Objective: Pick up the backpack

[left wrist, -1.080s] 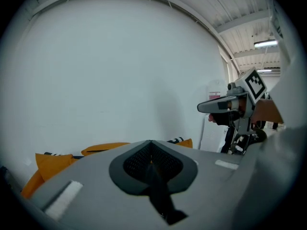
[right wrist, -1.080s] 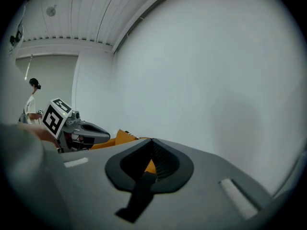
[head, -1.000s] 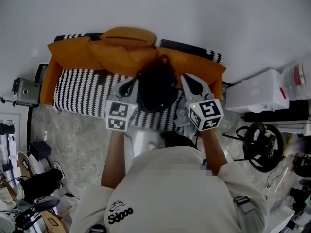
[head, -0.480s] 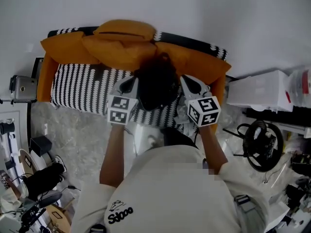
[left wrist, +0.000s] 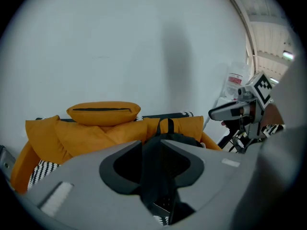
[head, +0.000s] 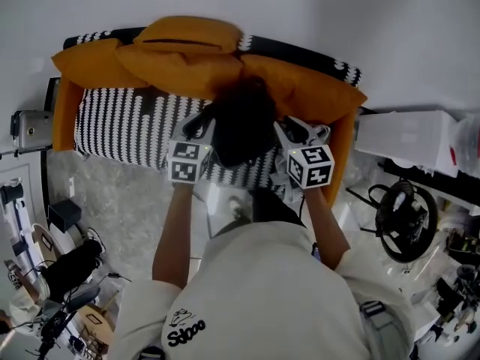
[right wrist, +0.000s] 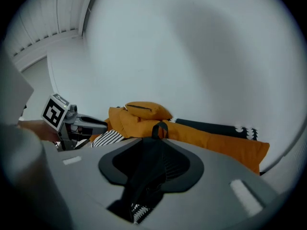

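While opening, left gripper (head: 196,124): jaws parting, dark strap (left wrist: 152,176) between, pads seemingly off it.
Right gripper (head: 300,130): likewise parting around its own strap (right wrist: 146,181).
Backpack (head: 241,122): black, between both grippers, on sofa (head: 120,126) seat, against orange cushions (head: 187,58).
Handling: probably soft, saggy, fairly light, not fragile.
Hold: top loop (left wrist: 166,125), or both straps together.

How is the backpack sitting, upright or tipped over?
Upright: the backpack stands on the sofa, its handle loop on top.

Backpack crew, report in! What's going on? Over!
Left gripper, right gripper: jaws opening, bits of backpack between them. It sits on the sofa. Nothing blocking.
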